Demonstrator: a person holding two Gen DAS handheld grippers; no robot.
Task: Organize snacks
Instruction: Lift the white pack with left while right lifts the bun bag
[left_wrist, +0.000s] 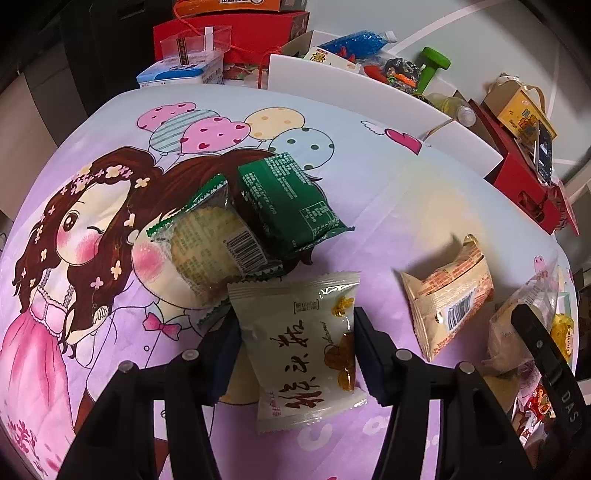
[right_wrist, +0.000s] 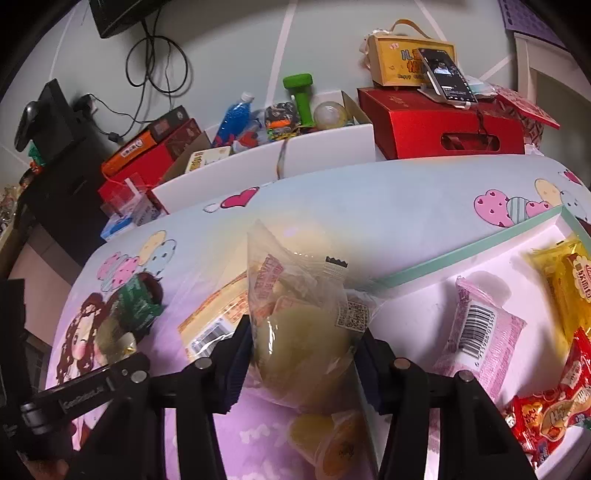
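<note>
Cartoon-print tablecloth (left_wrist: 369, 177), snack packets scattered. Left gripper (left_wrist: 297, 332) jaws clamp a cream pastry packet (left_wrist: 306, 350). Right gripper (right_wrist: 303, 354) jaws pinch a clear bag of green pastry (right_wrist: 299, 325) beside the white tray (right_wrist: 461, 254).

left gripper (left_wrist: 297, 354) gripping; right gripper (right_wrist: 303, 363) gripping

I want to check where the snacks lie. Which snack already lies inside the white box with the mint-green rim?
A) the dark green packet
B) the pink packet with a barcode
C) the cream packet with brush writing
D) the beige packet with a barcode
B: the pink packet rests on the floor of the white box; the others are on the cloth.
</note>
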